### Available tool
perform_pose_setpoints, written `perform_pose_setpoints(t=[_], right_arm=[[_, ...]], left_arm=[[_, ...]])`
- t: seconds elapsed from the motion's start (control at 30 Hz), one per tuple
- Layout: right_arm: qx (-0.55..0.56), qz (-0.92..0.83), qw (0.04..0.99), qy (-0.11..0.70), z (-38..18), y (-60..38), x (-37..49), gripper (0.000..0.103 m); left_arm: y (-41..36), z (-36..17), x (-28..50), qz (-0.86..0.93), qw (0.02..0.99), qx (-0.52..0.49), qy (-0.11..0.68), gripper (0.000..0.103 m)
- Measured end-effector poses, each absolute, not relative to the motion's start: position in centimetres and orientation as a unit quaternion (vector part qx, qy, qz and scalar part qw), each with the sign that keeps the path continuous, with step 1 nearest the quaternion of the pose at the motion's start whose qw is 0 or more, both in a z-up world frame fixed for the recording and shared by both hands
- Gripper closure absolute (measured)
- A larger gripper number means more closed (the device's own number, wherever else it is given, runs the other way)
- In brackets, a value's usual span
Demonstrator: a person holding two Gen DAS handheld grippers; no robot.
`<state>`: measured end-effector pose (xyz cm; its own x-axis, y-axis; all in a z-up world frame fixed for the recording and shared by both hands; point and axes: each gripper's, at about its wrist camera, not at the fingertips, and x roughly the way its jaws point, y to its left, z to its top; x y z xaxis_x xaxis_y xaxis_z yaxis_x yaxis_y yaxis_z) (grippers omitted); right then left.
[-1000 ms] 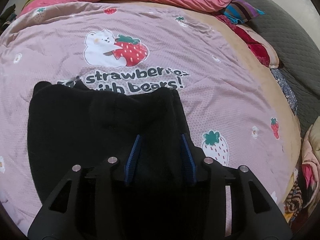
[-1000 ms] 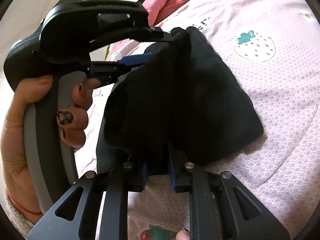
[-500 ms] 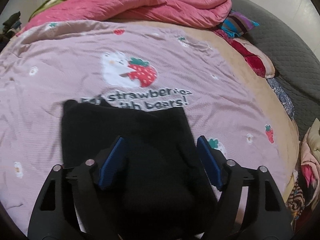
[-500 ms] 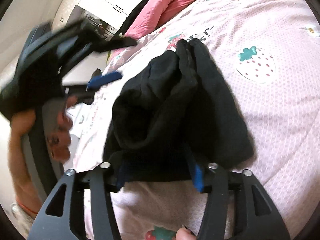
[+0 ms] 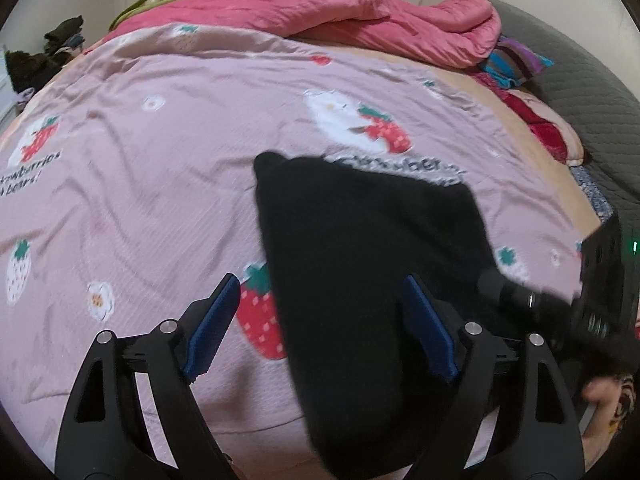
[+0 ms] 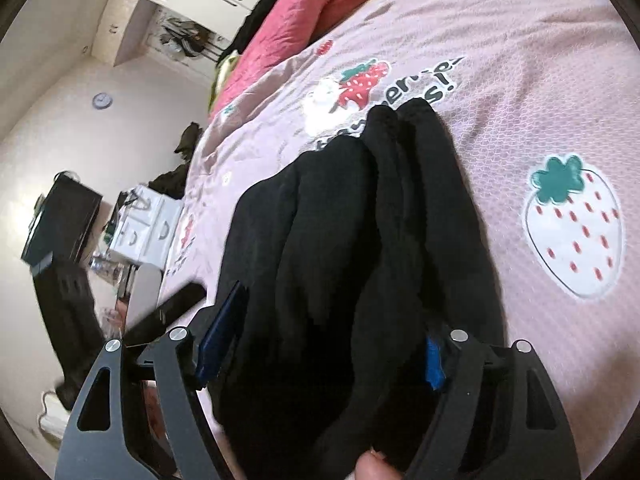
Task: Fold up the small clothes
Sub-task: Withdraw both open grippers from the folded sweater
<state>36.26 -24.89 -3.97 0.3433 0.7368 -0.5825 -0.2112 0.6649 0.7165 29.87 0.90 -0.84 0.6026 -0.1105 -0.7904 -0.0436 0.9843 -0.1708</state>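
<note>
Black garment lying folded on the pink strawberry-print bedspread, left gripper jaws spread wide and empty, right gripper jaws parted astride the cloth's near edge

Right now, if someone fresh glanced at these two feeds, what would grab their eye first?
The black garment, folded into a thick bundle, lies mid-bed on the pink strawberry-and-bear bedspread. Both the left gripper and right gripper stand wide open around its near end. Behind it, a rumpled pink quilt is heaped at the bed's far edge.
</note>
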Motion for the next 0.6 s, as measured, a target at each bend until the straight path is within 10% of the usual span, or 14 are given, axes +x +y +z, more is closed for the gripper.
perform_pose_setpoints(t=[0.03,0.13,0.4,0.5,0.6], right_arm=[[0.262,0.310,0.781,0.475,-3.9,-24.5,36.3,0.079],[0.202,0.308,0.819,0.440,-1.9,-23.8,35.4,0.084],[0.113,0.259,0.856,0.433,-3.3,-24.9,36.2,0.081],[0.119,0.229,0.858,0.445,-4.5,-26.0,35.9,0.056],[0.128,0.214,0.866,0.434,-4.2,-26.9,34.9,0.053]], left_arm=[[0.9,-1.3,29.7,-0.020,0.889,-0.087,0.449,0.027],[0.8,-2.3,29.4,-0.023,0.886,-0.091,0.455,0.027],[-1.7,-2.5,28.2,-0.060,0.887,-0.090,0.450,0.026],[-2.2,-3.0,27.8,-0.059,0.886,-0.084,0.452,0.025],[-2.3,-3.0,27.3,-0.058,0.889,-0.083,0.447,0.025]])
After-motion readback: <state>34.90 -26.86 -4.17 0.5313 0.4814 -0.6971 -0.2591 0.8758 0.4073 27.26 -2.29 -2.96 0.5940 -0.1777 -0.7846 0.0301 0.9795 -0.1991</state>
